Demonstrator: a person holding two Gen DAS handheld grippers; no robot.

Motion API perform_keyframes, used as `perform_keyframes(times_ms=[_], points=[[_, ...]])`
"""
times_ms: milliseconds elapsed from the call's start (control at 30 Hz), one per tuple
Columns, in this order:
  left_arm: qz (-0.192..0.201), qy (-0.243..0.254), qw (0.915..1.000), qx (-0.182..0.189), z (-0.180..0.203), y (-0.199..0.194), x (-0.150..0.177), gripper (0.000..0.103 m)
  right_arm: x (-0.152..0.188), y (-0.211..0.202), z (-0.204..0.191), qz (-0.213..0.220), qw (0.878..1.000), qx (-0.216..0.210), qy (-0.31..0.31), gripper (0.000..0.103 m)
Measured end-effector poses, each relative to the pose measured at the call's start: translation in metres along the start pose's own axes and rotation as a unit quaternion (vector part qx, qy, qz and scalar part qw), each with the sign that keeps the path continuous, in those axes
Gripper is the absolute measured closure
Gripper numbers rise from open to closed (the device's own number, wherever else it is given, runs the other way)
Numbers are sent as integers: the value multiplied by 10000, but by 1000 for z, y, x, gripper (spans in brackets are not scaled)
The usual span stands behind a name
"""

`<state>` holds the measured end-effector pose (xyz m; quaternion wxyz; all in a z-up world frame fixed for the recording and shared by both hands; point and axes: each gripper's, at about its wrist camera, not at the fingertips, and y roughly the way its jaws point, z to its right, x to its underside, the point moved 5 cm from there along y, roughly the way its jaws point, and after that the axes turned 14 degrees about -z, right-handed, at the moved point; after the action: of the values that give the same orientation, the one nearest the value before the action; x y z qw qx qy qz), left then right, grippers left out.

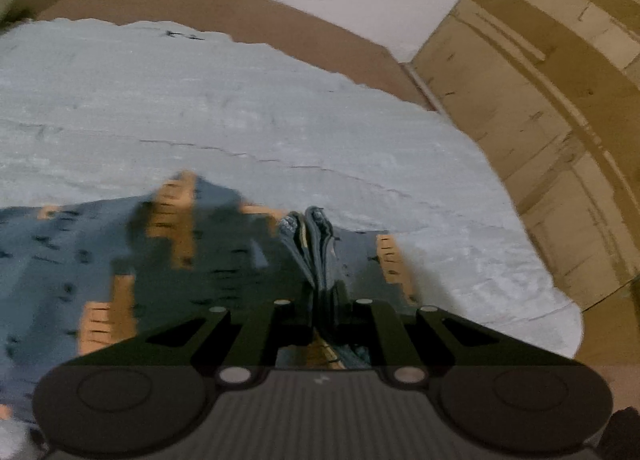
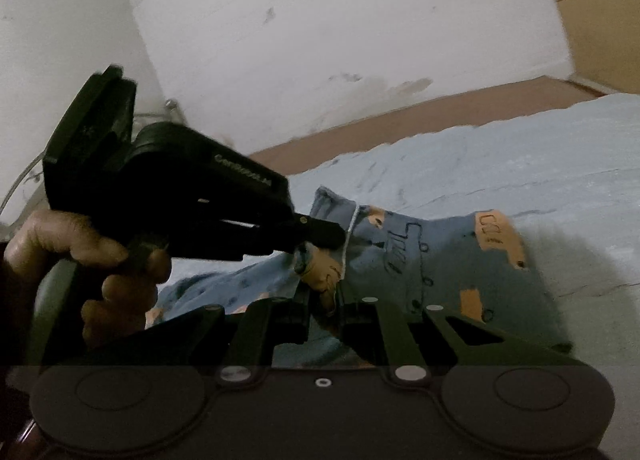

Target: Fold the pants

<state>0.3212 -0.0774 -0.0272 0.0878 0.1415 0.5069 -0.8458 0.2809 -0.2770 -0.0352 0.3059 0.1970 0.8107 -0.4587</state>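
Here both grippers pinch the pants above the sheet.

Both grippers are matte black, the right gripper silver-riveted, the left gripper bearing white lettering (blurred).

Dim, perhaps motion-blurred, fisheye-warped edges.
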Motion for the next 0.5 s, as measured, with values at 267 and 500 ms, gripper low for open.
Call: perform_keyframes(times_ms=[267, 500], points=[[-202, -194, 9994, -203, -38, 10, 6, 94, 0, 19, -5, -487, 9984, 132, -265, 90], [-276, -253, 9988, -299, -53, 19, 10, 94, 0, 36, -7, -678, 9973, 93, -280, 90]])
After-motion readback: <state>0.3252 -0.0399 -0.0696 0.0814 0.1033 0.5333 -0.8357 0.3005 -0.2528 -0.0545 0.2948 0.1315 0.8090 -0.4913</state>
